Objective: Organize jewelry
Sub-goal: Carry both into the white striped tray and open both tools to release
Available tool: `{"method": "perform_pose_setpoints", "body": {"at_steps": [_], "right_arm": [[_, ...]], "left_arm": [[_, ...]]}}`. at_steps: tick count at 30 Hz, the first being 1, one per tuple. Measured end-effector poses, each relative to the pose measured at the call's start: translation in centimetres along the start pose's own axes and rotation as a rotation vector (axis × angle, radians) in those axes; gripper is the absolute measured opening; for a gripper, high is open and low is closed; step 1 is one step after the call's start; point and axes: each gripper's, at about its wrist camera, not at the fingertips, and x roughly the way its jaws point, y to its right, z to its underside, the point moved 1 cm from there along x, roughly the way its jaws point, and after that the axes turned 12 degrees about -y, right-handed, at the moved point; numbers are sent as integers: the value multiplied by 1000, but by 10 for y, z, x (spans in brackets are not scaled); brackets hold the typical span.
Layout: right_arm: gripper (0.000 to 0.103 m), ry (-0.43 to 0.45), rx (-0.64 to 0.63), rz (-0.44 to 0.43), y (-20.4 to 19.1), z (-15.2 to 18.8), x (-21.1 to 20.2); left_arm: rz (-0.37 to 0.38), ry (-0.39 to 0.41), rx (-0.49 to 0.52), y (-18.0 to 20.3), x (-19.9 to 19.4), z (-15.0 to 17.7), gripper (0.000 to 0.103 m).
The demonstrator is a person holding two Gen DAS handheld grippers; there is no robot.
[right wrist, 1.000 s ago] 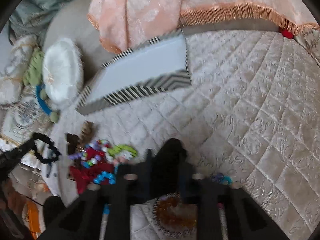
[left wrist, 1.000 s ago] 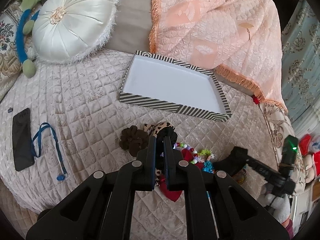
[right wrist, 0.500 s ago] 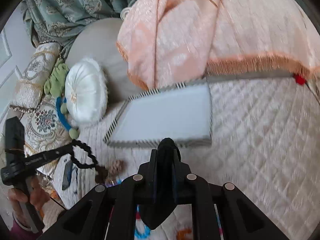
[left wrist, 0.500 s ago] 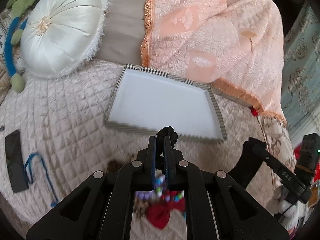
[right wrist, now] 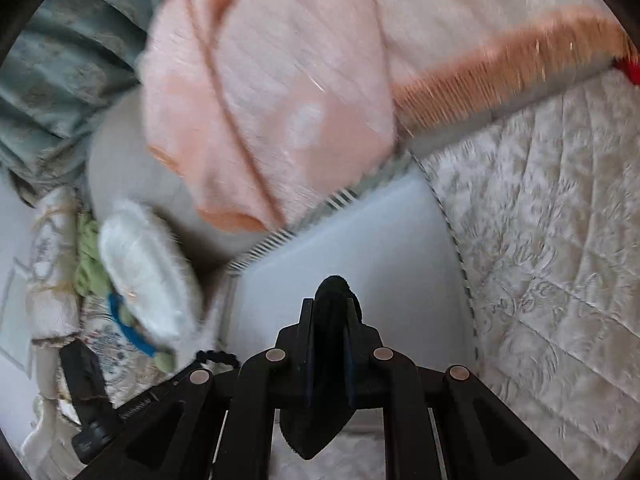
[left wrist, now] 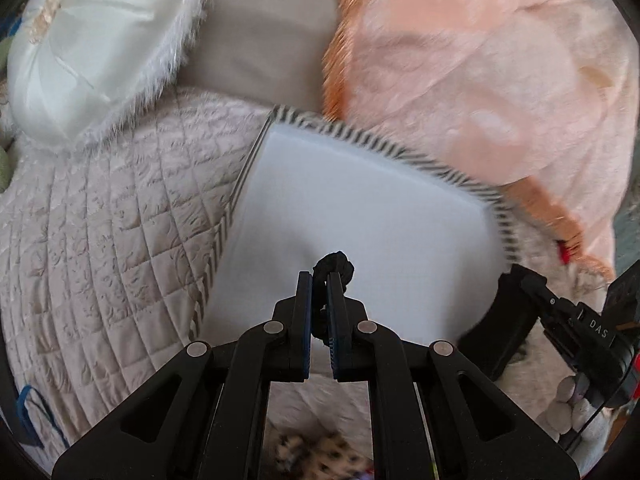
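Item one: my left hand-held gripper (left wrist: 320,292), clamped on a black braided cord (left wrist: 334,266), above the white floor of the striped tray (left wrist: 400,220).
Item two: my right hand-held gripper (right wrist: 330,312), clamped on a black velvety piece (right wrist: 336,292), over the same tray on the quilted bed (left wrist: 120,208).

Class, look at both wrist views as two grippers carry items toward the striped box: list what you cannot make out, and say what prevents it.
- Left wrist view: the pile at the bottom edge is blurred and hidden behind the left gripper.
- Left wrist view: how long the black cord is; the fingers cover it.
- Right wrist view: what the black fabric piece is; the right gripper hides most.
- Both views: the striped box rim pattern, motion-blurred.
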Motion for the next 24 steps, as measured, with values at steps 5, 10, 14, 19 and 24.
{"method": "perform_pose_setpoints", "body": {"at_steps": [5,10,14,19,24], "right_arm": [[12,-74,-58,95,10,11,9],[24,-118,-160,192,8,31,5],[25,-163,-203,230,11,48,3],[26,-237,-253,293,6,71,-6],[31,-246,-293,296,9,101,-21]], "left_arm": [[-37,-40,-4,-14,17,10,8],[-49,-67,-7,-20,20,27,28],[-59,-97,9,-16,15,45,28],[-74,-125,37,-15,6,71,28],[-65,-92,42,-15,-10,89,35]]}}
